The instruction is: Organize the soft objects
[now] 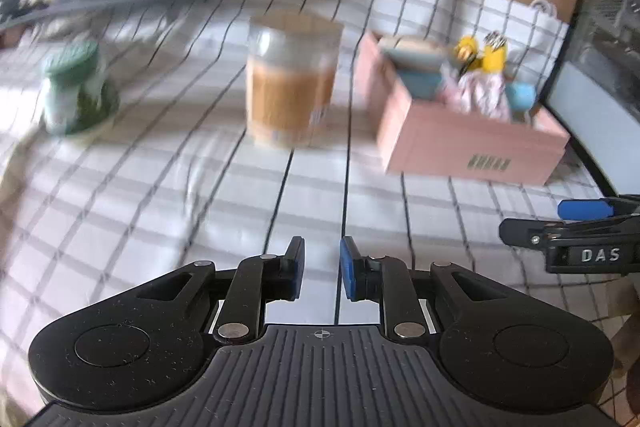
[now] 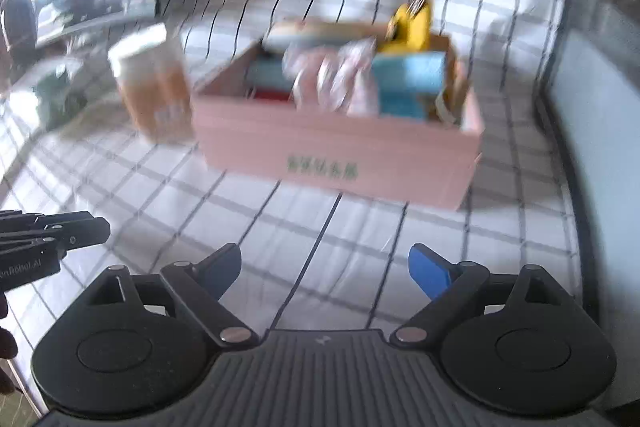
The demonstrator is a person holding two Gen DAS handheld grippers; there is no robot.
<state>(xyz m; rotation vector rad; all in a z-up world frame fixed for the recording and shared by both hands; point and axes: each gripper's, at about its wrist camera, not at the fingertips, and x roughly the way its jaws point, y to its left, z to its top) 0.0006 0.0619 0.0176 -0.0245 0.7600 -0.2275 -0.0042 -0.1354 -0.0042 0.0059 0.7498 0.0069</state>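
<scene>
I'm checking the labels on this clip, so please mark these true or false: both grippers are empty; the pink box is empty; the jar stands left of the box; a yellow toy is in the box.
1. Both grippers are empty: true; left gripper and right gripper hold nothing.
2. The pink box is empty: false; it holds soft items.
3. The jar stands left of the box: true.
4. A yellow toy is in the box: true.
</scene>
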